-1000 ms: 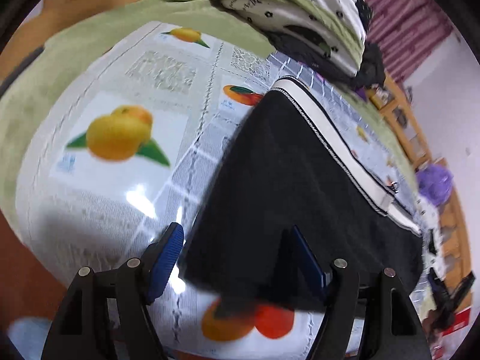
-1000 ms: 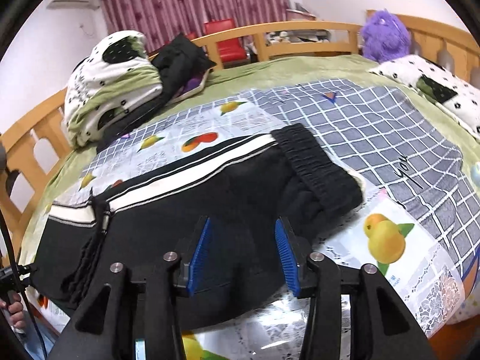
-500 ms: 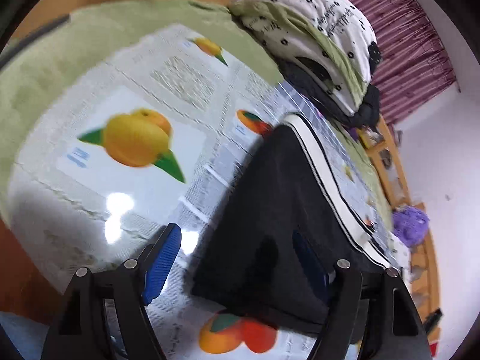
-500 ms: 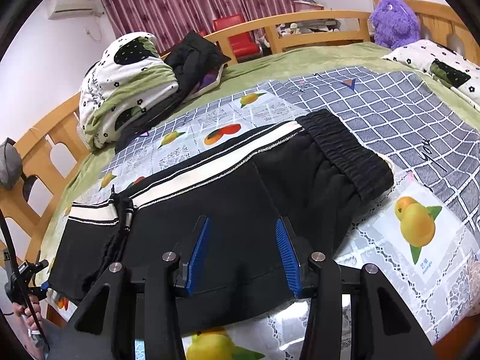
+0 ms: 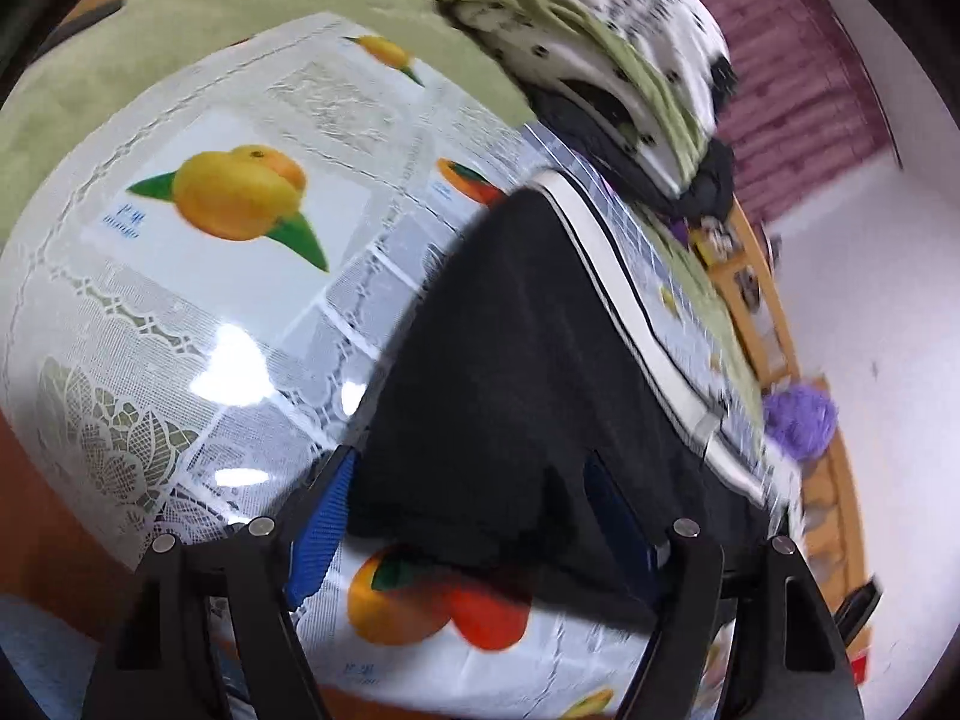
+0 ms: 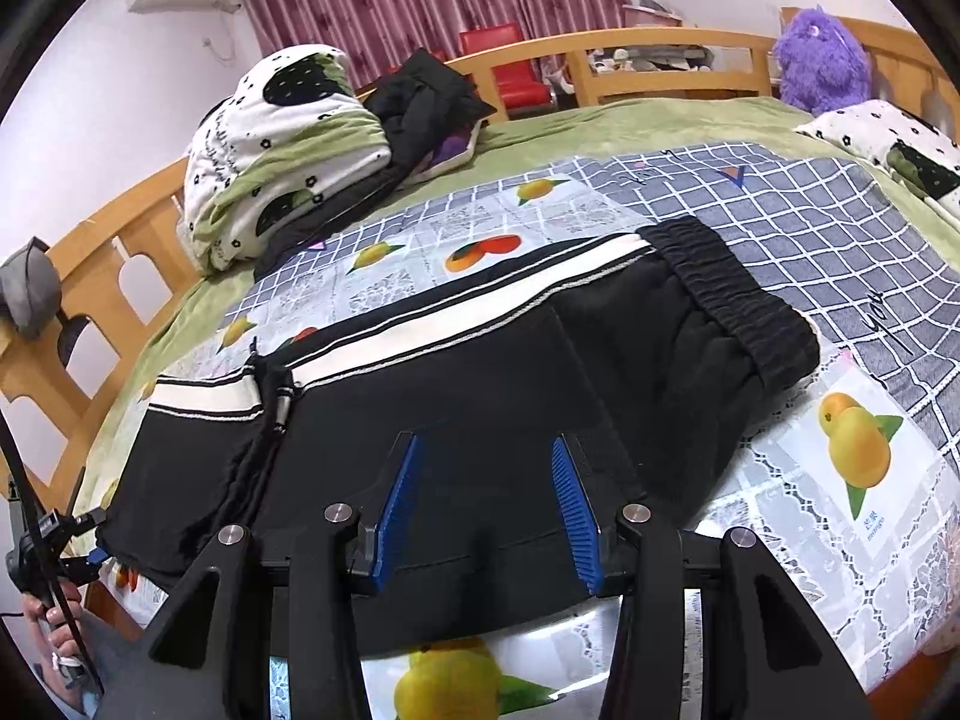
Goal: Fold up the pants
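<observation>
I see the wooden-framed bed (image 6: 606,54) under a glossy fruit-printed cloth (image 6: 864,456); on it the black pants with a white side stripe (image 6: 480,396) lie flat, already doubled over; my right gripper (image 6: 483,498) hovers open above their near edge; my left gripper (image 5: 474,516) stands open around the hem corner, closer in than a second ago.
</observation>
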`<state>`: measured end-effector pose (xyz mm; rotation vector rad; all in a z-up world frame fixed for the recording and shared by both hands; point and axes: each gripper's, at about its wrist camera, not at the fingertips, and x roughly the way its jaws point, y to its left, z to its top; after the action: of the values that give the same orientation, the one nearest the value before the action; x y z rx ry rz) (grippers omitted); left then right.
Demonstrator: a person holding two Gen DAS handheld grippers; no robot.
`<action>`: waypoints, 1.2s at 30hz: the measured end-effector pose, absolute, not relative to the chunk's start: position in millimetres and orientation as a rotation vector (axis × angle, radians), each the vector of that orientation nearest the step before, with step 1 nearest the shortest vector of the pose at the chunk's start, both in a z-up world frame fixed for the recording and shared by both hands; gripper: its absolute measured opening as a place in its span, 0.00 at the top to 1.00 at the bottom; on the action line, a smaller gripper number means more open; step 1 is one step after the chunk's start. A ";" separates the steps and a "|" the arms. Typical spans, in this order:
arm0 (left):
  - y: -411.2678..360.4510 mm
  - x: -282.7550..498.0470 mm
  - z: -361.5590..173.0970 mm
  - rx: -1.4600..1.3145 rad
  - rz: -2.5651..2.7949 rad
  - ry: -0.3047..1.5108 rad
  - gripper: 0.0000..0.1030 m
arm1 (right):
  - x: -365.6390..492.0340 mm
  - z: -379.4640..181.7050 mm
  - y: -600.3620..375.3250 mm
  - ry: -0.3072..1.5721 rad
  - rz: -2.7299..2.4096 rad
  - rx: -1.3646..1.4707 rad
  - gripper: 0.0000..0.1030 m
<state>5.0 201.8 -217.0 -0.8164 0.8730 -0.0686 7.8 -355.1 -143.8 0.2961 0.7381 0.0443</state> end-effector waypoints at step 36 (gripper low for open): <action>-116.0 32.7 -116.2 -0.223 -0.604 0.910 0.75 | -9.6 -145.0 -405.7 0.762 0.107 0.420 0.57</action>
<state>32.7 -116.0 -116.2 -0.2229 0.9100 -0.6040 -9.6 -405.7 -145.0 0.4201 0.7622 0.1069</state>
